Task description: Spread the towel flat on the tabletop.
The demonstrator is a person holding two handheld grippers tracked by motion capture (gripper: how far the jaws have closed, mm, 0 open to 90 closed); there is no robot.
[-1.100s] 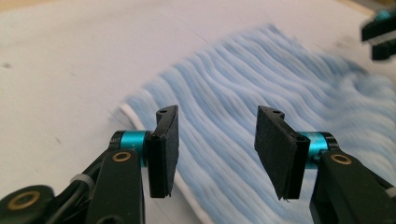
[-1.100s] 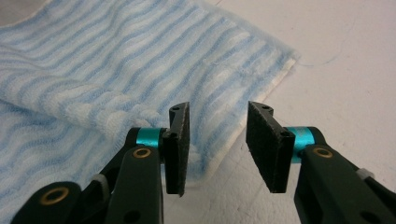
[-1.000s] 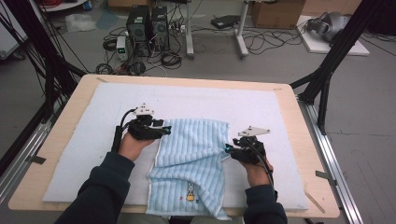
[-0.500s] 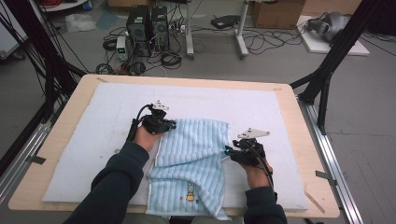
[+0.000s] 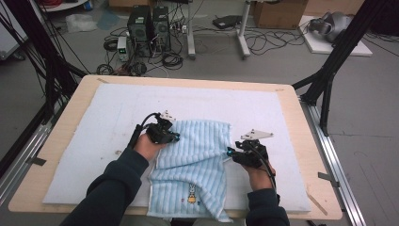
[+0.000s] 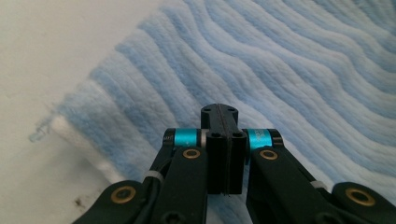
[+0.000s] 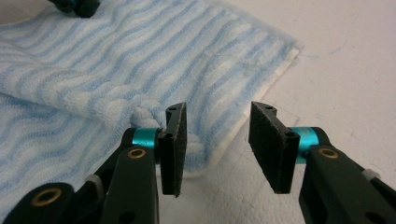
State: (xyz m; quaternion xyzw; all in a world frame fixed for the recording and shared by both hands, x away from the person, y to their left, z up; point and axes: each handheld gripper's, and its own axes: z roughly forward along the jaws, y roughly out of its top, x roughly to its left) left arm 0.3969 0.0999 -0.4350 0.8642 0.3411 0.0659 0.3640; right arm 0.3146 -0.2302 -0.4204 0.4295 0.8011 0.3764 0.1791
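Note:
A light blue striped towel lies rumpled on the white foam mat, its near end with a small cartoon print reaching the table's front edge. My left gripper rests over the towel's left edge, near the far left corner. In the left gripper view its jaws are shut together above the towel, with no cloth seen between them. My right gripper sits at the towel's right edge. Its jaws stand open, and the towel's folded edge lies by the left pad.
The mat covers a wooden table with bare mat left, right and beyond the towel. Black frame legs stand at both sides. Computer towers and cables lie on the floor behind.
My left hand moved right and a little nearer, from the mat beside the towel onto its left edge, and its jaws closed. The right hand stayed in place.

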